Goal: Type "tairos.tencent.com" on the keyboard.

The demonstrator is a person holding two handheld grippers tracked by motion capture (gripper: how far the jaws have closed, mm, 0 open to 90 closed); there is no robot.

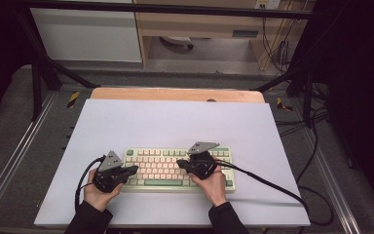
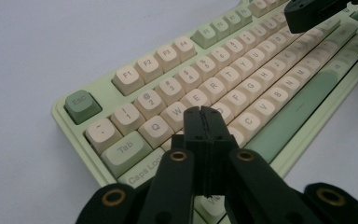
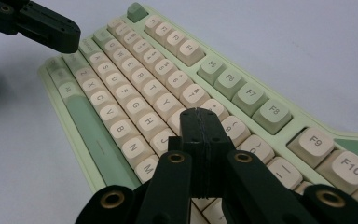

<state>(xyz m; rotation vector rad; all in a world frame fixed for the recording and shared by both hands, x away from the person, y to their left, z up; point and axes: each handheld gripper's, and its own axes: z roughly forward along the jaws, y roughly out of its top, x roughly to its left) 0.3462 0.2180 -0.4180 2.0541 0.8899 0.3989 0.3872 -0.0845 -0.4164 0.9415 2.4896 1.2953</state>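
both jaws pressed together — left hand-held gripper (image 1: pixel 132 170) and right hand-held gripper (image 1: pixel 182 164) poised over the keyboard (image 1: pixel 160 168) keys.

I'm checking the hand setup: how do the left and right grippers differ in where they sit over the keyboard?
The left gripper sits over the keyboard's left end, near the letter keys by Tab and Caps Lock; the right gripper sits near the middle-right. The left points rightward, the right leftward. Both are shut, fingers holding nothing.

High view looking down from six o'clock over the whole table (image 1: pixel 175 122), both gripper views skimming close, sharing the keyboard (image 1: pixel 177 168) from opposite ends.
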